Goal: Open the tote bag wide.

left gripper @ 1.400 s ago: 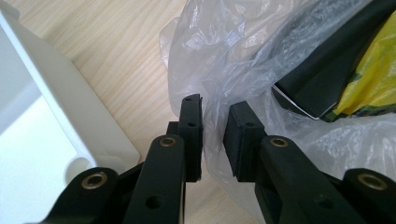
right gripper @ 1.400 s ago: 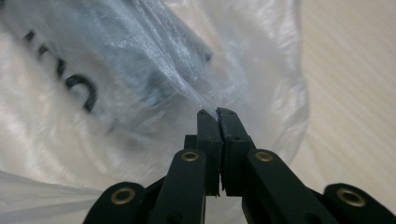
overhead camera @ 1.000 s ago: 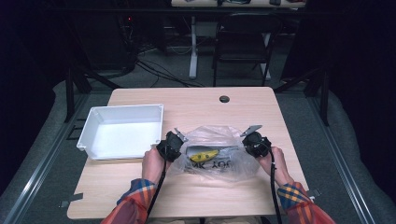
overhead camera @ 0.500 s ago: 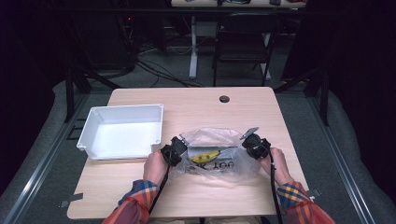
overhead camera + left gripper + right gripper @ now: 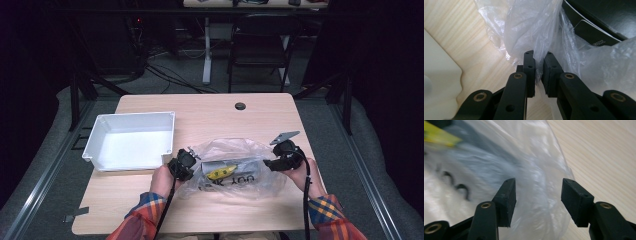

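A clear plastic bag (image 5: 235, 150) lies on the wooden table, with a black box (image 5: 599, 22) and a yellow item (image 5: 221, 172) inside it. My left gripper (image 5: 187, 162) is at the bag's left edge. In the left gripper view it (image 5: 538, 56) is shut on a bunched fold of the bag (image 5: 534, 30); its jaws have just been opening a little, the film still pinched. My right gripper (image 5: 272, 164) is at the bag's right edge. Its jaws (image 5: 537, 186) have just been opening and stand apart, with bag film (image 5: 536, 157) lying between them, untouched by the pads.
An empty white tray (image 5: 130, 142) stands left of the bag, its corner close to the left gripper (image 5: 436, 82). A small black round cap (image 5: 240, 106) sits near the table's far edge. A chair (image 5: 260, 45) stands beyond the table.
The right gripper has lifted slightly at the bag's right edge, and the bag has shifted shape a little. The left gripper has stayed in place.
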`<state>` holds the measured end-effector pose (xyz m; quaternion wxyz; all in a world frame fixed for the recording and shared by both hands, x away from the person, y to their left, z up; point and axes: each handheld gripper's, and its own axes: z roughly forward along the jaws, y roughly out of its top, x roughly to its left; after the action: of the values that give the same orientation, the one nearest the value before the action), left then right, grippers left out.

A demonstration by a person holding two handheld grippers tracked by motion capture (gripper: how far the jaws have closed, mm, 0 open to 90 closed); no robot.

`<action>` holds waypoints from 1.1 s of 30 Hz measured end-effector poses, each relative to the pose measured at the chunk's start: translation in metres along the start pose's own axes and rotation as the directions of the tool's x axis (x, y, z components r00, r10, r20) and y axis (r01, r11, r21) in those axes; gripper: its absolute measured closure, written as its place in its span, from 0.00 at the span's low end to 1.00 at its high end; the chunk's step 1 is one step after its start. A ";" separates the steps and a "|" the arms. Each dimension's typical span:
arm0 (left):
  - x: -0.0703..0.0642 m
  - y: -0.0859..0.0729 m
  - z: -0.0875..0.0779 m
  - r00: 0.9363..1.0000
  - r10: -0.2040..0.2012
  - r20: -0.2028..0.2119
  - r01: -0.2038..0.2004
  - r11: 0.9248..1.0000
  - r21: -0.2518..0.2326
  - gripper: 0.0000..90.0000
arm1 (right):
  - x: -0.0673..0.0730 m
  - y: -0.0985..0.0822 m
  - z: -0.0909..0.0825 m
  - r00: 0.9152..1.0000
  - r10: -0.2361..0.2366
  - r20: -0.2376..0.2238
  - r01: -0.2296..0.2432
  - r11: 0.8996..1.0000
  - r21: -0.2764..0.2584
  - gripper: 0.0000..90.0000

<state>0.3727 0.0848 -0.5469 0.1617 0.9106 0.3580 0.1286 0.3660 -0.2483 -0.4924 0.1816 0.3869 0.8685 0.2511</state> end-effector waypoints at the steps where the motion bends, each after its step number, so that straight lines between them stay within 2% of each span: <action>1: 0.001 0.000 0.000 1.000 -0.004 0.009 0.004 1.000 -0.001 0.90 | 0.005 0.001 -0.004 1.000 -0.015 -0.016 0.015 1.000 -0.014 0.50; 3: 0.001 -0.001 0.000 1.000 -0.011 0.017 0.011 1.000 0.001 0.90 | 0.015 0.003 -0.010 0.999 -0.041 -0.031 0.040 0.999 -0.036 0.52; 5: 0.001 -0.001 0.000 1.000 -0.010 0.018 0.010 1.000 -0.003 0.90 | 0.025 0.002 -0.015 0.997 -0.079 -0.012 0.078 0.996 -0.051 0.53; 7: 0.001 -0.001 -0.001 1.000 -0.008 0.019 0.008 1.000 0.000 0.89 | 0.032 0.000 -0.017 0.995 -0.095 -0.043 0.092 0.993 -0.070 0.57; 8: 0.001 -0.001 -0.001 1.000 -0.009 0.020 0.009 1.000 -0.002 0.89 | 0.034 -0.001 -0.016 0.993 -0.101 -0.060 0.097 0.993 -0.063 0.58; 11: 0.000 -0.001 0.000 1.000 -0.008 0.026 0.008 1.000 -0.006 0.89 | 0.041 -0.006 -0.001 0.988 -0.136 -0.066 0.137 0.991 0.000 0.60; 14: 0.000 -0.001 0.000 1.000 -0.006 0.028 0.006 1.000 -0.001 0.89 | 0.040 -0.009 0.016 0.991 -0.126 -0.044 0.128 0.990 0.055 0.63; 18: 0.000 -0.001 0.002 0.999 -0.012 0.036 0.012 1.000 -0.004 0.90 | 0.037 -0.014 0.027 0.990 -0.135 -0.033 0.137 0.986 0.093 0.84; 21: 0.000 -0.001 0.002 0.999 -0.006 0.033 0.006 1.000 -0.001 0.90 | 0.038 -0.017 0.033 0.988 -0.148 -0.031 0.150 0.983 0.101 0.99; 23: 0.000 -0.001 0.003 1.000 -0.008 0.024 0.008 1.000 -0.003 0.91 | 0.038 -0.018 0.035 0.987 -0.156 -0.028 0.158 0.981 0.108 1.00; 24: 0.001 -0.001 0.003 1.000 -0.008 0.024 0.008 1.000 -0.001 0.91 | 0.038 -0.019 0.037 0.989 -0.145 -0.036 0.148 0.984 0.104 1.00; 27: 0.004 -0.002 0.004 1.000 -0.017 0.022 0.017 1.000 0.001 0.91 | 0.035 -0.022 0.037 0.989 -0.135 -0.056 0.142 0.982 0.127 1.00; 33: 0.005 -0.001 0.007 1.000 -0.007 -0.024 0.007 1.000 0.000 0.91 | 0.037 -0.031 0.036 0.986 -0.133 -0.103 0.150 0.974 0.172 1.00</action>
<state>0.3786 0.0877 -0.5526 0.1576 0.9078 0.3630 0.1388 0.3430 -0.2272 -0.5442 0.1238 0.3269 0.9203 0.1755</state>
